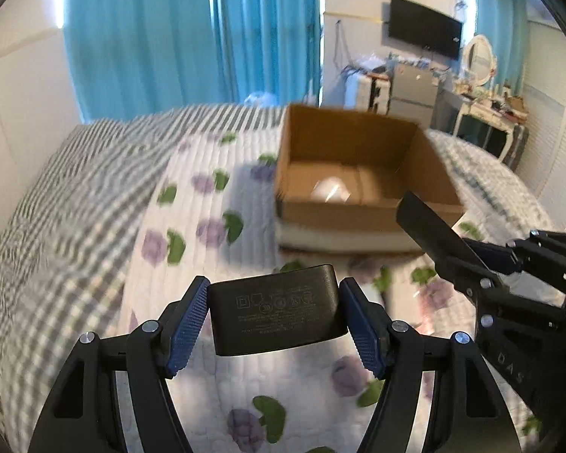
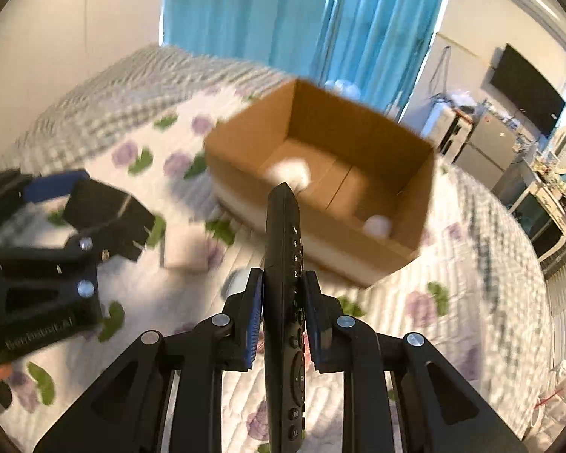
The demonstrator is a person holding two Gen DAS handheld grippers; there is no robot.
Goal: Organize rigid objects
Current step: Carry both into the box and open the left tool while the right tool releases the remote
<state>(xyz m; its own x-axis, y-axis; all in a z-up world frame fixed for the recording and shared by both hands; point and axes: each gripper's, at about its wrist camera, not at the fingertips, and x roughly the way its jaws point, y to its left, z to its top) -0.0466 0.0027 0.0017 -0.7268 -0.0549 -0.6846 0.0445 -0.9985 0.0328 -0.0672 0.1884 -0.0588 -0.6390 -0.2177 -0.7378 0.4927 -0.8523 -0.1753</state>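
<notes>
the left tongs (image 1: 273, 317) stand about half open, their blue pads pressed on the two short sides of a black power adapter (image 1: 277, 311), which is held clear above the bed (image 1: 94, 196). its printed label faces up toward the camera and its long axis runs crosswise between the pads.

the right tongs (image 2: 282, 309) are nearly closed, gripping a black remote control (image 2: 283, 302) by its long edges. the remote lies along the fingers, buttons turned to the right, its far tip pointing at the near wall of an open cardboard box (image 2: 407, 241).

the box sits on the flowered quilt (image 2: 452, 321) near the middle of the bed, with open quilt on every side of it. inside it lie blurred white things, one small white ball (image 2: 377, 226) by the near right wall. a white block (image 2: 186, 245) lies on the quilt between the two tongs, left of the remote. in the left wrist view the remote's tip reaches just in front of the box's near right corner.
</notes>
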